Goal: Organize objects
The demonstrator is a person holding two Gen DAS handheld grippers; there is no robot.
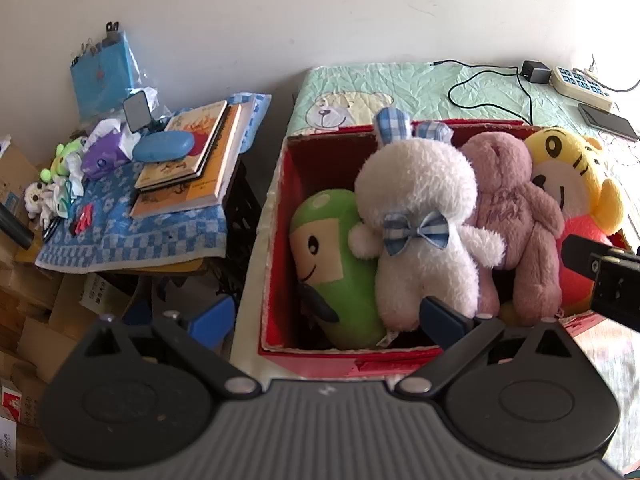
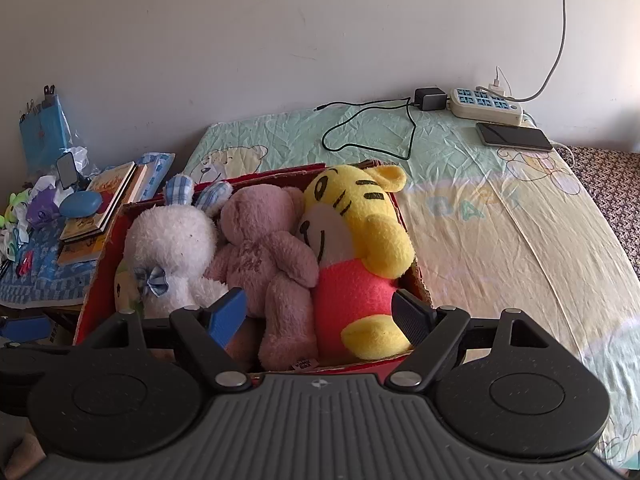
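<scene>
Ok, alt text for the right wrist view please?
A red cardboard box on a pastel bedsheet holds a white plush rabbit, a pink plush bear and a yellow plush tiger, seen past the open right hand-held gripper.

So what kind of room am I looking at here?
Most likely a bedroom, perhaps a child's. A mattress with a teddy-bear sheet lies against the wall, a red box on it holds plush toys like the white bunny, and books are stacked alongside.
</scene>
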